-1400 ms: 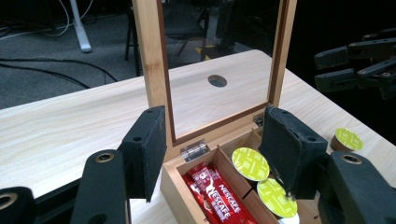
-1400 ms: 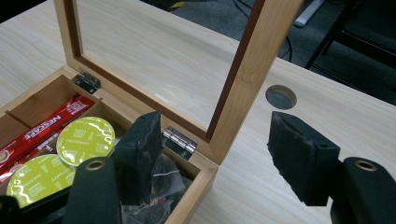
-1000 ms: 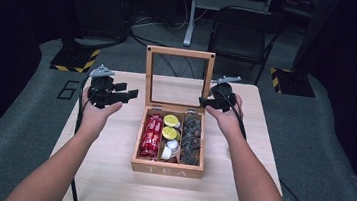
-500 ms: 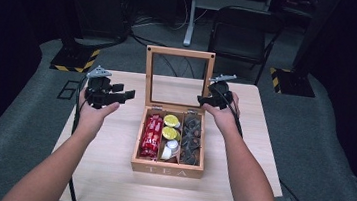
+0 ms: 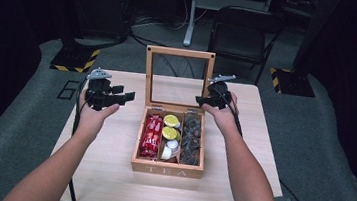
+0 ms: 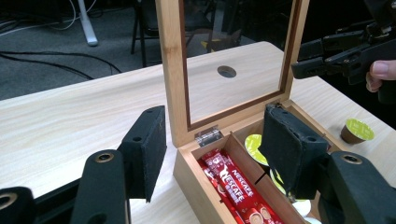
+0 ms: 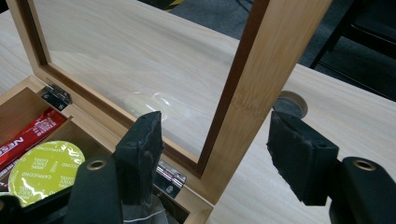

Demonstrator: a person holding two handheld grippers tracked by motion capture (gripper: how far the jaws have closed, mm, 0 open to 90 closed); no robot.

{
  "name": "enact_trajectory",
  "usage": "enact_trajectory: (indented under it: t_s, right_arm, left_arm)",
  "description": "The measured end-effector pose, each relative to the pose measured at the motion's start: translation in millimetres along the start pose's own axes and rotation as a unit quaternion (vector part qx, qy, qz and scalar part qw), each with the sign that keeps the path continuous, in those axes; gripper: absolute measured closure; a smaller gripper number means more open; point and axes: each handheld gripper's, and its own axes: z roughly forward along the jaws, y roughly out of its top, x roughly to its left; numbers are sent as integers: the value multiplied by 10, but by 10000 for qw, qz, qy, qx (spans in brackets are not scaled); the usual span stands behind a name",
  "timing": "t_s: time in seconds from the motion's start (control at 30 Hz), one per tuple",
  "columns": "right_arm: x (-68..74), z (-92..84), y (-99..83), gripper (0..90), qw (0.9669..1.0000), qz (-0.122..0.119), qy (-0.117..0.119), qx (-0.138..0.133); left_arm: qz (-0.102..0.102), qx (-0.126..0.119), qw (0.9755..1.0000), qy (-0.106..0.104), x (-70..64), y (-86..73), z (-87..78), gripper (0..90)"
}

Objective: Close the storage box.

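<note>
While lid stood upright:
right tool: open, straddling lid frame, likely to close it
left tool: open, empty, beside box

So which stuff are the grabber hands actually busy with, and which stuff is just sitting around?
Busy with:
- wooden tea box
- its upright glass-paned wooden lid, its side bar standing between the open right gripper jaws
- left gripper, open, beside the box

Just sitting:
- red coffee sticks
- green-topped capsules in the box
- loose green-topped capsule on the table
- black chair
</note>
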Motion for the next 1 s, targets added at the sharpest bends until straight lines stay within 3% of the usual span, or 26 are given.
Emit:
enact_trajectory:
  t_s: [0.33, 0.57, 0.73, 1.0]
  right_arm:
    - [-16, 42, 7, 348, 9999, -60, -38, -85]
    - [5, 69, 11, 369, 9999, 32, -69, -92]
    - [-1, 65, 17, 407, 9998, 133, -81, -103]
    - [-16, 58, 26, 531, 9996, 76, -269, -94]
  left_arm:
    - [-140, 12, 9999, 76, 93, -74, -36, 406]
    - [-134, 6, 9999, 79, 97, -83, -47, 406]
    - [-119, 45, 9999, 82, 97, -105, -51, 406]
    - [-127, 62, 9998, 118, 116, -108, -58, 407]
